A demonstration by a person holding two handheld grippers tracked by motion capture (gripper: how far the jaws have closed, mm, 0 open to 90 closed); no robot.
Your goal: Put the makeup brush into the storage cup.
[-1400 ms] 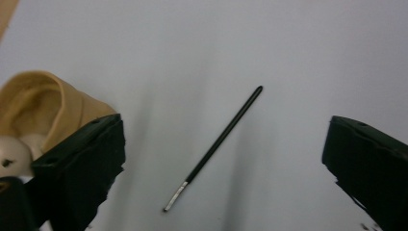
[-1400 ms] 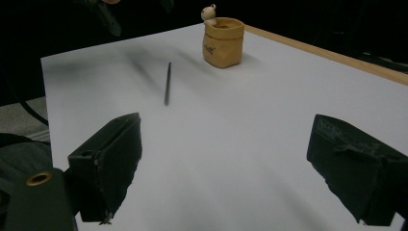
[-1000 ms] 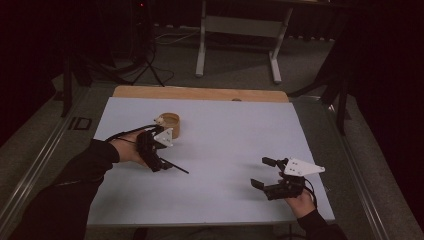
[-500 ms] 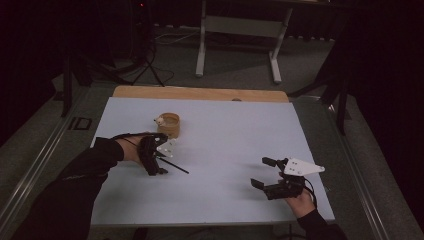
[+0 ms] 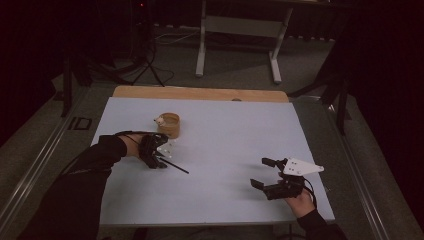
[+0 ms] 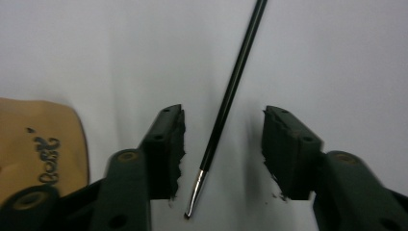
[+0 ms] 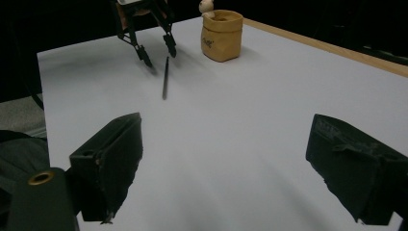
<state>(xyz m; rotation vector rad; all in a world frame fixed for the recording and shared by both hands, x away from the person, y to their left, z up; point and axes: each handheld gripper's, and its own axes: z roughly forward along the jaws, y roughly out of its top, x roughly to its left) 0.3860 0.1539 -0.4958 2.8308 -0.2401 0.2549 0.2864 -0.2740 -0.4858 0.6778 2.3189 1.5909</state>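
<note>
A thin black pen (image 5: 176, 167) with a silver tip lies flat on the pale tabletop (image 5: 225, 130). My left gripper (image 5: 159, 161) points down over its near end. In the left gripper view the pen (image 6: 230, 91) runs up between the two jaws, with a gap on either side, and the pads touch nothing. The jaws of my left gripper (image 6: 222, 111) have just been closing around it. A tan pot (image 5: 169, 125) stands just beyond that hand. My right gripper (image 5: 258, 172) rests open near the front right edge, with nothing between its jaws.
A small pale figure (image 7: 207, 6) sits at the tan pot's (image 7: 221, 36) rim. A wooden strip (image 5: 200, 93) borders the table's far edge. Beyond it stand a metal frame (image 5: 237, 30) and cables on the dark floor.
My left gripper has sunk toward the table over the pen's end, and its jaws have narrowed. The right gripper has stayed where it was.
</note>
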